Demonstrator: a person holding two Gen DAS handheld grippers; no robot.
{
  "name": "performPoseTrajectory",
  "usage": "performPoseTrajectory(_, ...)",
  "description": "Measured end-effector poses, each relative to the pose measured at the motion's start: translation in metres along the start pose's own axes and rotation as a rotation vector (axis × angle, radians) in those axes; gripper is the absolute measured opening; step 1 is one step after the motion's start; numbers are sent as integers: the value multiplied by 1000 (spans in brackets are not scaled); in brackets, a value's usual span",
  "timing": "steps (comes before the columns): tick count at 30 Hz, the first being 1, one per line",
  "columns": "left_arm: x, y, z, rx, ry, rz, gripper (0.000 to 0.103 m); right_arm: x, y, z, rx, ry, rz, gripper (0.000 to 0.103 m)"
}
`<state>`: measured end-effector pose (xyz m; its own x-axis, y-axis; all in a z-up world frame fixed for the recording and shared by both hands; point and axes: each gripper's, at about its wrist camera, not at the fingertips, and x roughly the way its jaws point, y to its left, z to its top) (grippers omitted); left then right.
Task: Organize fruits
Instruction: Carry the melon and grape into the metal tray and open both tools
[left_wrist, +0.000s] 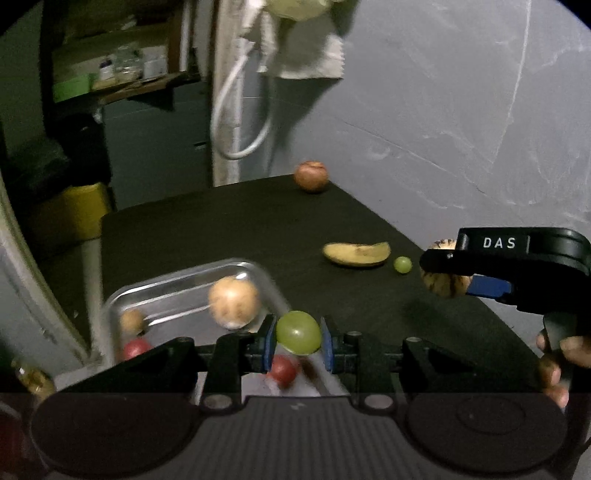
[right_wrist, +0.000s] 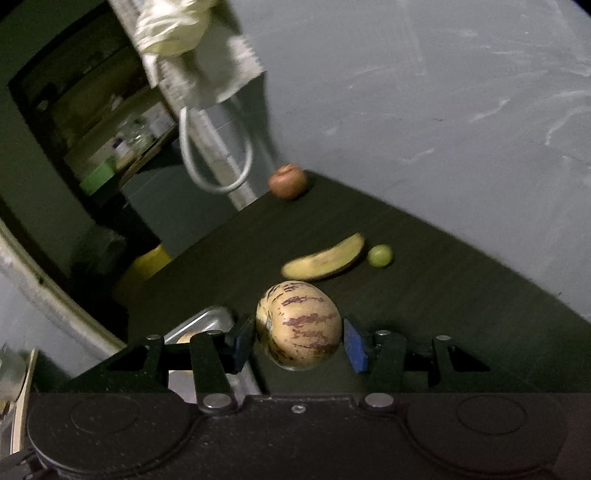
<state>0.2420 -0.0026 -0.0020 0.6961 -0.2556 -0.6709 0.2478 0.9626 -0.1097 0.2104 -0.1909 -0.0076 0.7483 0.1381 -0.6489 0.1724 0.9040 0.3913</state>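
Note:
My left gripper (left_wrist: 298, 343) is shut on a green grape (left_wrist: 295, 330), held above the near right corner of a metal tray (left_wrist: 173, 280). In the tray lie a tan round fruit (left_wrist: 232, 302), a small brown fruit (left_wrist: 131, 321) and two red fruits (left_wrist: 282, 369). My right gripper (right_wrist: 299, 341) is shut on a cream fruit with purple stripes (right_wrist: 298, 325), lifted off the dark table (right_wrist: 443, 295). It also shows in the left wrist view, where the right gripper (left_wrist: 448, 273) is at the right. A banana (right_wrist: 323, 258), a second green grape (right_wrist: 379, 254) and a brownish-red fruit (right_wrist: 288, 181) lie on the table beyond.
A grey wall (left_wrist: 443, 110) borders the table's right side. A white bag with loop handles (left_wrist: 236, 110) hangs past the far edge. A yellow container (left_wrist: 77, 210) stands on the floor to the left, below shelves. A person's fingers (left_wrist: 554, 365) hold the right gripper's handle.

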Motion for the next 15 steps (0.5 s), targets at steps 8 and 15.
performPoseTrajectory(8, -36, 43, -35, -105, 22, 57, 27, 0, 28, -23, -82, 44, 37, 53)
performPoseTrajectory(15, -45, 65, -62, -161, 77, 62, 27, 6, 41, -47, -157, 97, 43, 53)
